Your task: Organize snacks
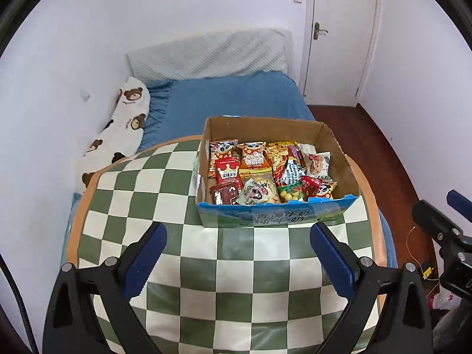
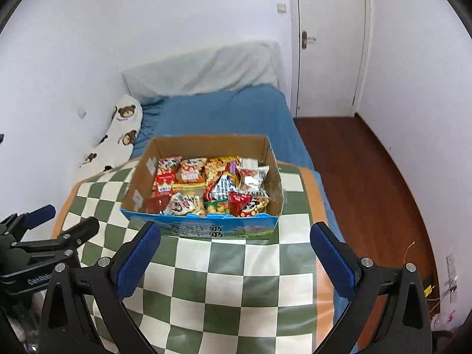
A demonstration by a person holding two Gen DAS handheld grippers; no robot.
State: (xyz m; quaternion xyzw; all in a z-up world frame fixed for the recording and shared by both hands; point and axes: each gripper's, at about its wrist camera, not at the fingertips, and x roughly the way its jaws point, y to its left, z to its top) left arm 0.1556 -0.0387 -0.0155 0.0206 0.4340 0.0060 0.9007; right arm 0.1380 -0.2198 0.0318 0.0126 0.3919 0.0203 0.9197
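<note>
- Cardboard box (image 1: 274, 215), open-topped, at 12 o'clock of both grippers on the checkered tablecloth (image 1: 236, 280); the missing lid gives access from above.
- Snack packets (image 1: 265, 174) lie packed inside the box, none on the cloth.
- Left gripper (image 1: 237, 234): jaws spread wide, empty, short of the box.
- Right gripper (image 2: 236, 233): likewise wide apart, holding nothing, seemingly poised for a first pick.

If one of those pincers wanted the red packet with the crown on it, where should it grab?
Probably from above, by its top edge. The crown packet lies flat, wedged among other snacks in the open cardboard box, so its sides are blocked. The open left tool, nearer that side, could pinch the crimped seam.
</note>
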